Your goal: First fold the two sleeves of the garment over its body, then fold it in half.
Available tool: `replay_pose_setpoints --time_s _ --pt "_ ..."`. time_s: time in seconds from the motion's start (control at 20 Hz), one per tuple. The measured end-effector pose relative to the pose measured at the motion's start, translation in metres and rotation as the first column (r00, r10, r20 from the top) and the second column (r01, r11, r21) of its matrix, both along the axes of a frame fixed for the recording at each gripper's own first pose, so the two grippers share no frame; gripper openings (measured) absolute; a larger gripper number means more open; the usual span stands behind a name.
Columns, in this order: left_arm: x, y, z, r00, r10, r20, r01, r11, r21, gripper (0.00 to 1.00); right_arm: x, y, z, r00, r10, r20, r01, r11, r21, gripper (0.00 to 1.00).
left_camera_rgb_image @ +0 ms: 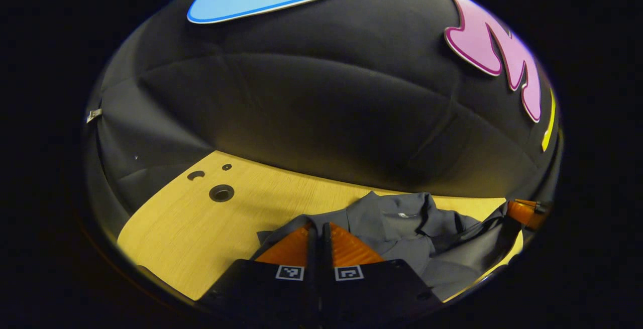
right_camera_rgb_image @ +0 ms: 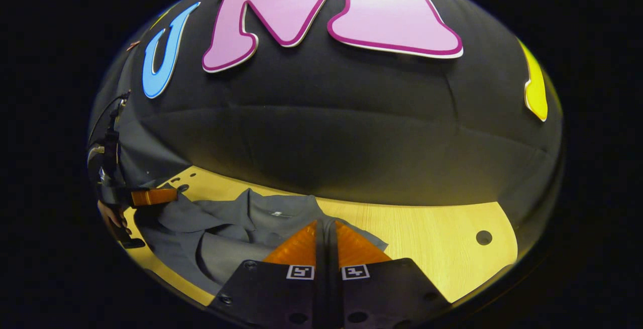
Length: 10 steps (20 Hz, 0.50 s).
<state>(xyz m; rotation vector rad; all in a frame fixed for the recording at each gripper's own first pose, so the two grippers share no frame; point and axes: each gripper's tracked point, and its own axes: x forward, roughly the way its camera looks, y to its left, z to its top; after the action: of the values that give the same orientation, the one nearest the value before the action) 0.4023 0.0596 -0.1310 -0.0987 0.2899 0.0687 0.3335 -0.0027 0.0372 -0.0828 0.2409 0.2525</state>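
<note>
The grey collared shirt [left_camera_rgb_image: 402, 228] lies rumpled on the wooden table [left_camera_rgb_image: 201, 228], collar toward the booth wall, and each pair of tongs has a hold of it at one side. In the left gripper view the left tongs [left_camera_rgb_image: 317, 233] are pressed together with a thin dark fold of cloth running up between the fingers, at the shirt's left edge; the right gripper view shows the right tongs [right_camera_rgb_image: 326, 231] likewise closed on the cloth at the other edge. Each view also catches the other tongs farther off, lifting a sleeve end off the table. The step in hand looks like the sleeve fold, taken with both hands at once. To do it well, keep both grips firm, raise the sleeve ends just enough to clear the body, carry them inward toward the middle of the chest, and lay them flat before letting go. The body is bunched below the collar, so pulling gently outward first would smooth it.
</note>
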Motion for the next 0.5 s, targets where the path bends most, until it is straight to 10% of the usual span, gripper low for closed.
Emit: replay_pose_setpoints --time_s 0.15,0.35,0.5 --pt "-0.001 -0.002 0.001 1.0 -0.017 -0.008 0.017 0.999 0.042 0.12 -0.002 0.004 -0.014 1.0 0.021 -0.02 -0.022 0.999 -0.036 0.12" --pt "-0.015 -0.005 0.031 0.999 -0.026 0.037 0.023 0.996 0.086 0.35 -0.012 0.01 0.004 0.999 0.047 0.014 -0.046 0.998 -0.032 0.68" --pt "-0.034 -0.011 0.063 0.995 -0.043 0.089 0.035 0.995 0.093 0.81 -0.024 0.004 0.022 0.999 0.027 0.035 -0.027 0.999 -0.023 0.86"
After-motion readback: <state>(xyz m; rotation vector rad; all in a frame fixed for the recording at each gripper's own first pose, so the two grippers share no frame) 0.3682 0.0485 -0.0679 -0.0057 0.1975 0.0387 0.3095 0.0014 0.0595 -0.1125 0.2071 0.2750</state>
